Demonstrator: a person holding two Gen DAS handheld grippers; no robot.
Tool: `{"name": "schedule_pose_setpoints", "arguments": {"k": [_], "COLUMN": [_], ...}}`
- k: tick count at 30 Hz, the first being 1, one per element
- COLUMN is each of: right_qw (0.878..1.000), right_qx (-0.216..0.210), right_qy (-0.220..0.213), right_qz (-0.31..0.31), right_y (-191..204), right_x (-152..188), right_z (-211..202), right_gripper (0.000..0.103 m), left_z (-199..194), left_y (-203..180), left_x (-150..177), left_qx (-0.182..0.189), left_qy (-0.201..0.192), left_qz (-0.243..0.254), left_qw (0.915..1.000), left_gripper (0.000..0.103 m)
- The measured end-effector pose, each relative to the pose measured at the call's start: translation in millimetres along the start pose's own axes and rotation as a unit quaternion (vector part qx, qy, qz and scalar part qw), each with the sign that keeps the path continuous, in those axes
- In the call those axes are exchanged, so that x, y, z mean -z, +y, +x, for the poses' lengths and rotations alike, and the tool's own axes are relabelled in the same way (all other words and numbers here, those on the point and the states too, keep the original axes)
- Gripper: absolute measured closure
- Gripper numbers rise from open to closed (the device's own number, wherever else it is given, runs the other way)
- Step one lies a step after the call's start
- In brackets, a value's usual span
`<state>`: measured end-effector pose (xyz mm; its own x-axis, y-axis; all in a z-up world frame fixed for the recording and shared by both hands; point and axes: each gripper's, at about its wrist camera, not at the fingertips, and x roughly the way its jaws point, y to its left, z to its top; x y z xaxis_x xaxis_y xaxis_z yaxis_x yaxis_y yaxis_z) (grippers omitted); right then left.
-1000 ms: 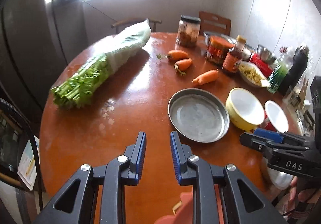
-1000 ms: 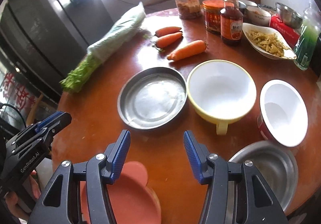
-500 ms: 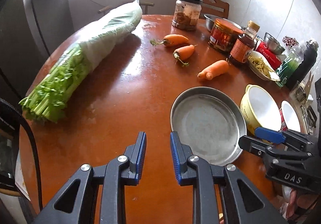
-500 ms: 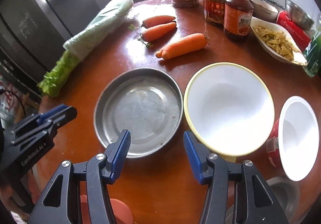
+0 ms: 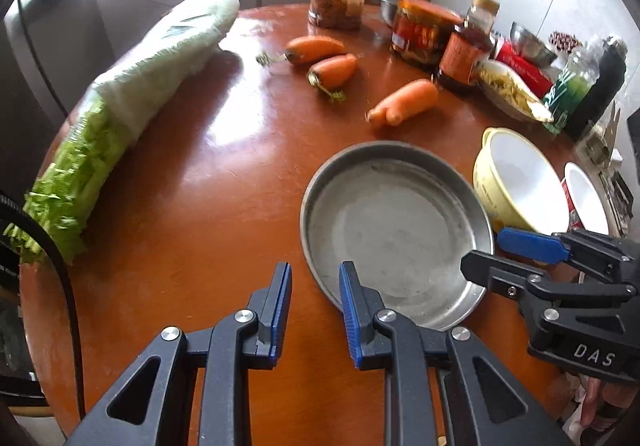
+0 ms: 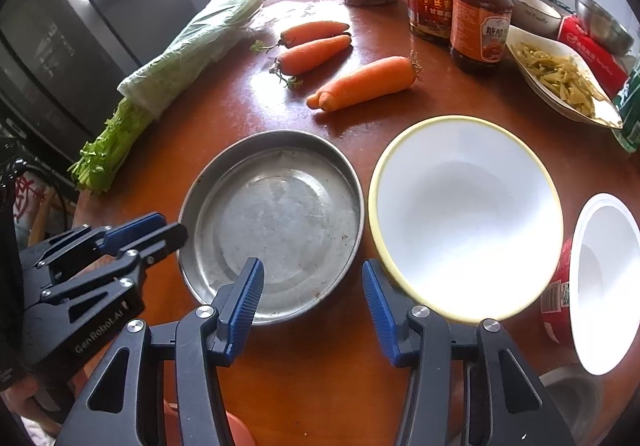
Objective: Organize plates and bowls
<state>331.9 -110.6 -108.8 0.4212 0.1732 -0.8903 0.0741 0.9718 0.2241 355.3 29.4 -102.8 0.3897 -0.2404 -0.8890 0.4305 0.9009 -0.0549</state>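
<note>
**Both grippers have moved in close to the metal plate**

A moment ago the two grippers were farther back over the tabletop [image 5: 200, 186]. Now they have come forward, and the round metal plate [image 6: 276, 222] looks much bigger in both views.

The left gripper [image 5: 314, 310] is at the near left edge of the plate. Its two blue fingers are a little way apart and hold nothing. One finger looks to be over the plate's rim and the other is over bare tabletop, so the rim may sit between them.

The right gripper [image 6: 312, 310] is spread wide and holds nothing too. One finger is over the near side of the plate. The other is close to the yellow bowl [image 6: 464, 214], which sits just beside the plate on its right. A small white bowl [image 6: 604, 294] stands farther right.

The carrots [image 6: 364, 84] and the bag of greens [image 6: 184, 66] have not moved.

Nothing has been picked up or stacked yet. My guess is that the plate gets grabbed first, likely by the left gripper closing on its rim. The thin rim could slip.
</note>
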Motion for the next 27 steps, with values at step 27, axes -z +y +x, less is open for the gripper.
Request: {"name": "schedule_pose_setpoints", "arguments": {"k": [27], "right_qw": [1.000], "right_qx": [0.002], "right_qy": [-0.008], "right_qz": [-0.017], "right_y": [-1.6], "right_x": [-0.4], "right_z": [9.3], "right_gripper": [0.084], "left_z": [13.7], "left_y": [3.7], "left_x": [-0.3], "left_qx": [0.011], "left_qy": [0.010], "left_qz": [-0.022], "left_qw": [0.9997], "left_gripper": [0.080]}}
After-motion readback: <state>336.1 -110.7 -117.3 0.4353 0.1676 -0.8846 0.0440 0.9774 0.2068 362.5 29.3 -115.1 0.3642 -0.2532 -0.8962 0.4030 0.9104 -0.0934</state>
